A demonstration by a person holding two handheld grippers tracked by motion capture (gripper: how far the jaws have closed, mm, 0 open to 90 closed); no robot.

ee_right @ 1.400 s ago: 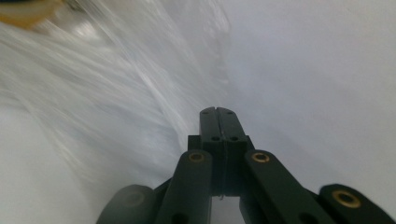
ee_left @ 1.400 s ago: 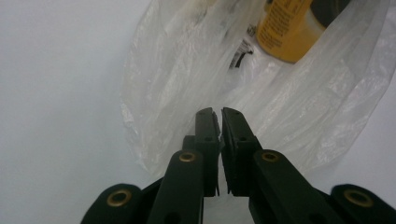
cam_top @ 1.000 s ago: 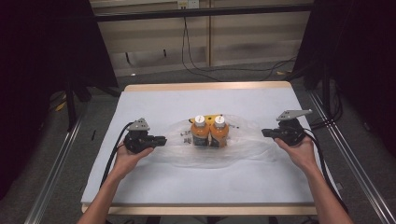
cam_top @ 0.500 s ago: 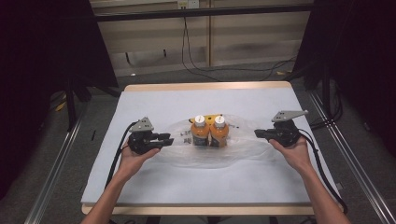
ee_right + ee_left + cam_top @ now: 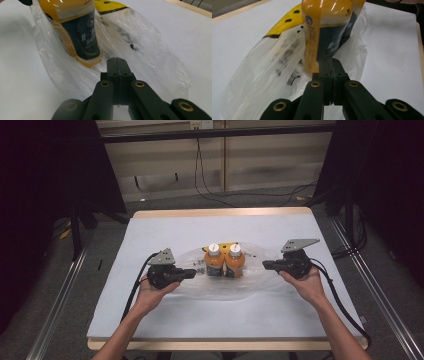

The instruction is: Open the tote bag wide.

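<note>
Compared with half a second before, both hands had moved a little inward: the left gripper (image 5: 187,273) was closer to the bottles and the right gripper (image 5: 267,265) had also come nearer from the right side. The two orange plastic bottles with white caps (image 5: 225,260) stood in the same place, upright and touching each other, near the middle of the white-covered bench (image 5: 150,235).

The bottles stood on a thin clear plastic bag (image 5: 250,285) that lay spread flat around them, with a yellow printed part (image 5: 227,245) behind them on the far side. In the left gripper view the black fingers (image 5: 325,75) were pressed together, with the bag film at their tips; whether they pinched the film I cannot tell. In the right gripper view the fingers (image 5: 112,72) were also closed together over the bag, just beside the dark label of one bottle (image 5: 77,32).

A black cable (image 5: 345,305) trailed from the right gripper along the near right of the bench.
</note>
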